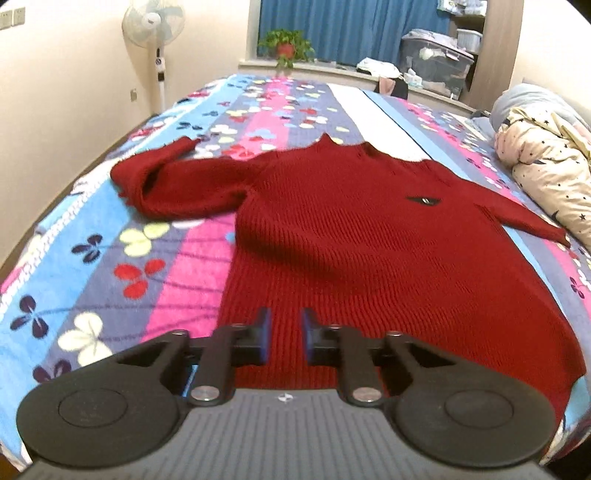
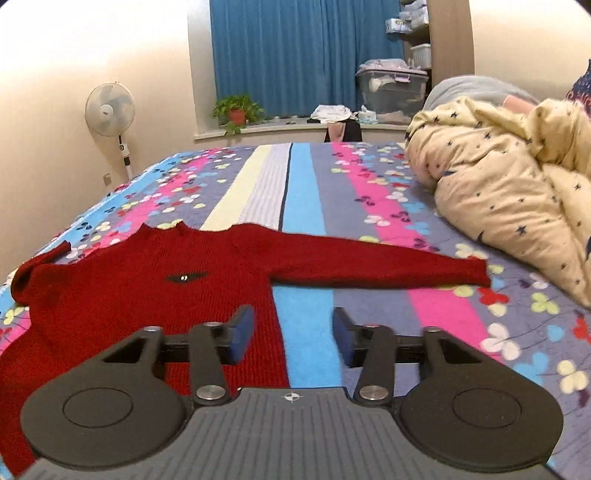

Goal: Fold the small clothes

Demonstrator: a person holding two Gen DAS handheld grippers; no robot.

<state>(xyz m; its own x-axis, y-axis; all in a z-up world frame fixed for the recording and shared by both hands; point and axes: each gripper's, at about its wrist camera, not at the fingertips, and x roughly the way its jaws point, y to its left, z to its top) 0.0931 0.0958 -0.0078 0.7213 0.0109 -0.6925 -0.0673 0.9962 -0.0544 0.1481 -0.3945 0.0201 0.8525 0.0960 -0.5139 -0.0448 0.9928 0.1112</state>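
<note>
A dark red knitted sweater (image 1: pixel 362 229) lies flat, front up, on the bed, collar at the far side. Its left sleeve (image 1: pixel 162 184) is bent back on itself. Its right sleeve (image 2: pixel 376 266) lies straight out to the right. My left gripper (image 1: pixel 286 334) is over the sweater's lower hem, jaws a small way apart, holding nothing. My right gripper (image 2: pixel 293 332) is open wide and empty, over the sweater's right side edge (image 2: pixel 273 317) and the bedspread below the right sleeve. The sweater (image 2: pixel 129 295) fills the left of the right wrist view.
The bed has a striped floral bedspread (image 1: pixel 110 236). A bunched cream duvet with stars (image 2: pixel 509 192) lies at the right. A standing fan (image 1: pixel 157 26), a potted plant (image 1: pixel 286 46) on a sill and storage boxes (image 1: pixel 436 62) stand beyond the bed.
</note>
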